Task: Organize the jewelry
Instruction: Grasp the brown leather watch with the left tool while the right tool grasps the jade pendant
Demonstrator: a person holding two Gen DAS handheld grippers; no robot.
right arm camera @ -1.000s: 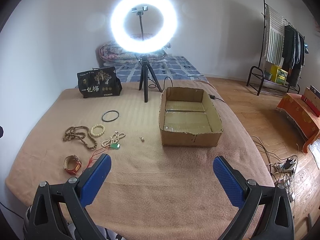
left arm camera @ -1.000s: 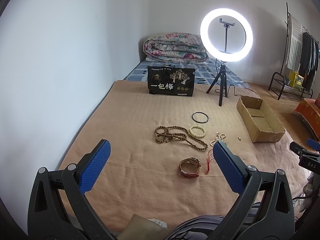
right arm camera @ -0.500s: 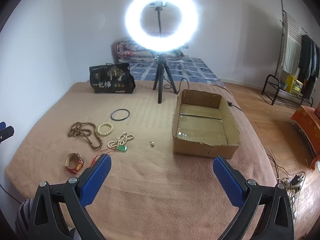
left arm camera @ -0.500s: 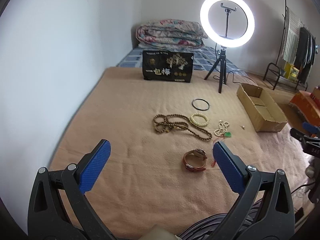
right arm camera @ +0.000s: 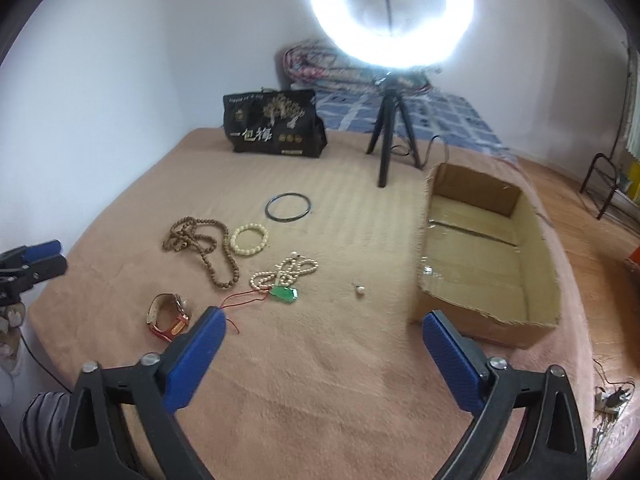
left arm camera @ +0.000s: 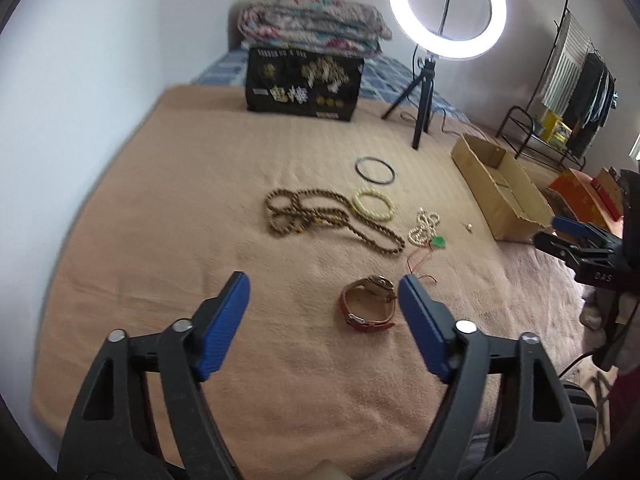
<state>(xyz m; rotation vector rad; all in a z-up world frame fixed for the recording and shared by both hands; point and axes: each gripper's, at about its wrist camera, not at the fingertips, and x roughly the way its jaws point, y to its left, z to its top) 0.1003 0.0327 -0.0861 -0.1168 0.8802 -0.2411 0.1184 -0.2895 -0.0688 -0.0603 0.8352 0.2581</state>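
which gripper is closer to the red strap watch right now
Left. The left gripper hangs just short of the watch, its right finger beside it, jaws closing on nothing. The right gripper sits further right, nearer the cardboard box.

Ring light (right arm camera: 392, 12): you see its top cut off by the frame edge.
Bag (left arm camera: 304, 84): its print blurs; you cannot read it.

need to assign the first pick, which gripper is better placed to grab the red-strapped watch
Left. The left gripper hangs just short of the watch, jaws closing with nothing between them. The right gripper faces bare blanket between watch and cardboard box.
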